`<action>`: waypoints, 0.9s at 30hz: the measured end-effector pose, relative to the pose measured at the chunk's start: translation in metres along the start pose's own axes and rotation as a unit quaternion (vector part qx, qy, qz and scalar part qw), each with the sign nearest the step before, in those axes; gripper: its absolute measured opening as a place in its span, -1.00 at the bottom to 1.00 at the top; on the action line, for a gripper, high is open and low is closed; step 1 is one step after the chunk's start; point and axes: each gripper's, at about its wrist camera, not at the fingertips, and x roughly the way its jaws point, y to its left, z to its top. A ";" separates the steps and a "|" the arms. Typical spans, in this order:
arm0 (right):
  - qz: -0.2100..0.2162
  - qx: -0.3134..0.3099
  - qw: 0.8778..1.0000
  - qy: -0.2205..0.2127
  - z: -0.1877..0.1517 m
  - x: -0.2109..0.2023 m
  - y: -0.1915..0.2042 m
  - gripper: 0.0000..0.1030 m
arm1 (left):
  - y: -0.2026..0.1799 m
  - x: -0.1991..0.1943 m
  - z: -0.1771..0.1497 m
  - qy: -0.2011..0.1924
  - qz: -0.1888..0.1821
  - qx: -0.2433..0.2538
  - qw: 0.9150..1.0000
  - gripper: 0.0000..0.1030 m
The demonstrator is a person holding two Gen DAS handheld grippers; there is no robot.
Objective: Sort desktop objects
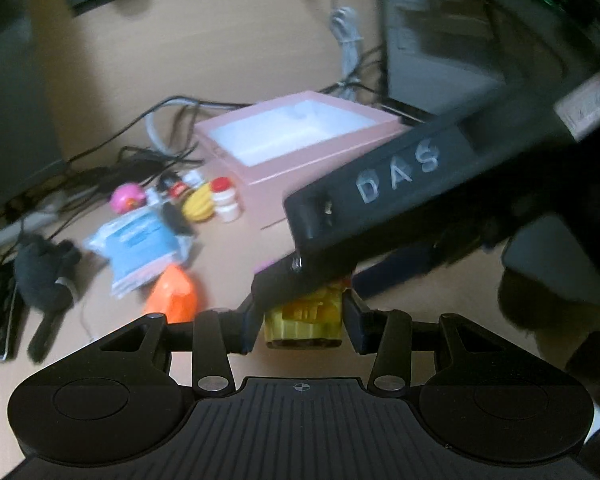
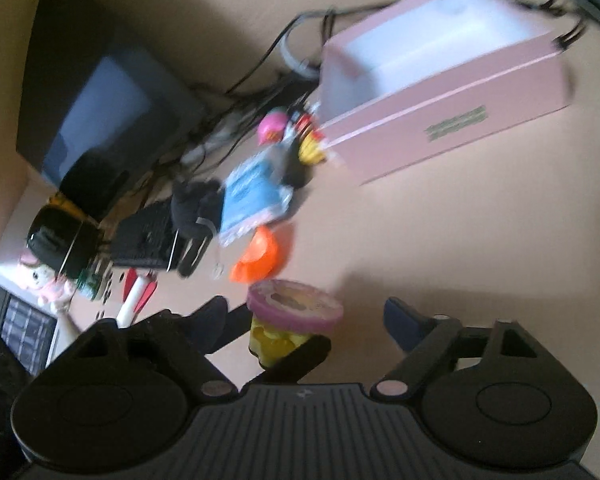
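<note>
Left claw clamps yellow cup; right claw open around it.

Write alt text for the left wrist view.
The left gripper is shut on a yellow cup, with the right gripper's black body reaching in above it. Behind stands an open pink box; left of it lie an orange toy, a blue packet and a toy banana on the desk.
</note>
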 end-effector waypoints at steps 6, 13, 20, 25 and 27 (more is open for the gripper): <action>0.002 -0.024 1.000 0.011 -0.010 0.018 0.016 -0.02 | 0.013 0.005 -0.010 0.024 0.004 -0.002 1.000 0.02; -0.112 -0.114 0.985 -0.070 0.000 0.023 0.026 -0.03 | 0.029 0.010 -0.014 0.050 0.031 -0.028 0.998 0.43; -0.230 -0.246 0.932 -0.135 -0.005 0.027 0.034 -0.04 | 0.055 0.006 -0.017 0.058 0.071 -0.066 0.994 0.63; -0.220 -0.261 0.933 -0.118 -0.019 0.021 0.034 0.44 | 0.069 0.007 -0.017 0.059 0.092 -0.105 0.989 0.65; -0.217 -0.259 0.934 -0.116 -0.025 0.016 0.030 0.65 | 0.073 0.009 -0.016 0.055 0.095 -0.121 0.987 0.65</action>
